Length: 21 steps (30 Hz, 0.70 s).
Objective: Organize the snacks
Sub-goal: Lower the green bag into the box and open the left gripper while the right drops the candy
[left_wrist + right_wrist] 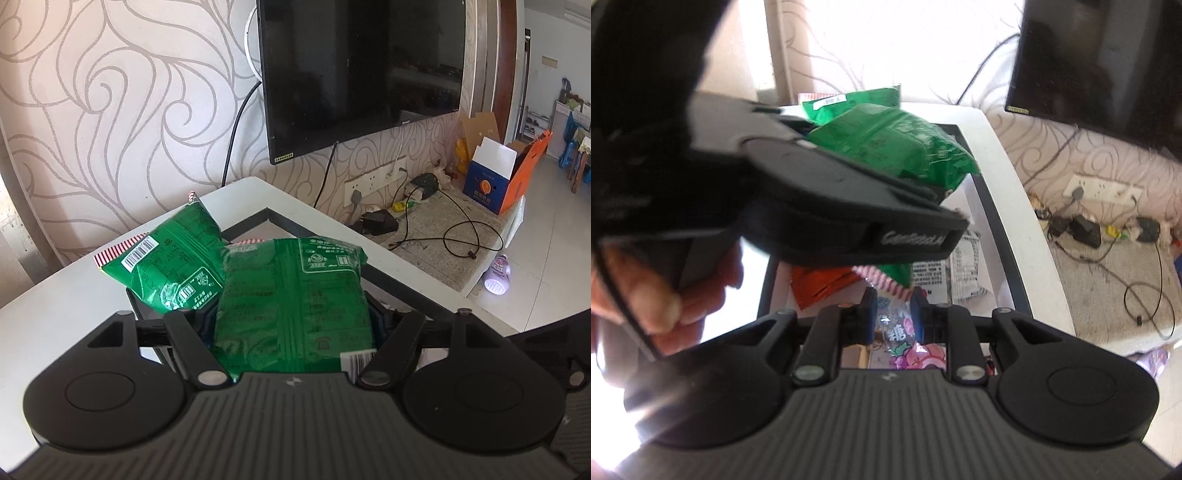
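My left gripper (pixel 291 317) is shut on a green snack bag (pixel 291 302) and holds it over the black-rimmed tray (pixel 258 218) on the white table (pixel 59 317). A second green snack bag (pixel 170 262) leans in the tray just to its left. In the right wrist view the left gripper's body (pixel 820 192) crosses in front, with the held green bag (pixel 897 144) beyond it. My right gripper (pixel 894 317) is open and empty, low over a clear candy packet (pixel 897 325). An orange packet (pixel 820 284) and a pink-striped bag edge (pixel 886 284) lie beside it.
A black TV (pixel 362 70) hangs on the patterned wall. A low stone shelf (pixel 450 236) to the right holds cables, chargers and an orange and blue box (pixel 495 181). A white printed packet (pixel 964 266) lies in the tray. A purple bottle (pixel 496 275) lies on the floor.
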### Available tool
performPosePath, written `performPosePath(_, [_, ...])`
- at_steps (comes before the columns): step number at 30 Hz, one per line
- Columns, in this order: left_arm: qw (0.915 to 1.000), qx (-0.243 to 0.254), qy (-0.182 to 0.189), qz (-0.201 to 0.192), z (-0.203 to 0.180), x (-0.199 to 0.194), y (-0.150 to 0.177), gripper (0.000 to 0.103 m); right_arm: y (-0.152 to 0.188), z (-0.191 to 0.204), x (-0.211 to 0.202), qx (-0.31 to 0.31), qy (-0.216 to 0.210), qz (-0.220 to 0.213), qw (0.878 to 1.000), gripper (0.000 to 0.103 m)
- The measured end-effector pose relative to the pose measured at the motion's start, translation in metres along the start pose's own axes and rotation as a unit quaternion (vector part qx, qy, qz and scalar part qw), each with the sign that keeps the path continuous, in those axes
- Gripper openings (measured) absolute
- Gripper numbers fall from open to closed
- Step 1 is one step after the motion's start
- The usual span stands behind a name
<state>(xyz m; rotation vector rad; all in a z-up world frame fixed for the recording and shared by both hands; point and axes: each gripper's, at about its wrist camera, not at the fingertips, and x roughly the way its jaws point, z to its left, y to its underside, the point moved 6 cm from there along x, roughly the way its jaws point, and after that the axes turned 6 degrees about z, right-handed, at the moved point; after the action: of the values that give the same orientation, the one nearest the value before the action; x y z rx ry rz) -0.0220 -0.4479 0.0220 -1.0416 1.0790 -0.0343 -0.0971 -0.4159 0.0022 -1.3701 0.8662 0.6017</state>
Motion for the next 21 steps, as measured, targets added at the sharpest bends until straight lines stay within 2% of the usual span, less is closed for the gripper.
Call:
performPosePath(2, [1.0,0.001,0.0,-0.001,-0.002,-0.004,0.002,0.085,0.0,-0.001,-0.001,0.009,-0.003,0.001,1.0,0.026])
performPosePath(8, [0.9999,0.008,0.006,0.008,-0.006,-0.012,0.008,0.087,0.001,-0.002,0.007,0.015,0.001,0.01,1.0,0.031])
performPosePath(13, [0.9992,0.013,0.011,0.035,-0.005,-0.011,0.018,0.088,0.005,0.001,0.01,0.017,0.009,0.02,1.0,0.034])
performPosePath(21, [0.9998,0.009,0.015,0.007,0.004,-0.034,0.025,0.088,0.009,0.014,-0.01,0.019,0.017,0.012,1.0,0.042])
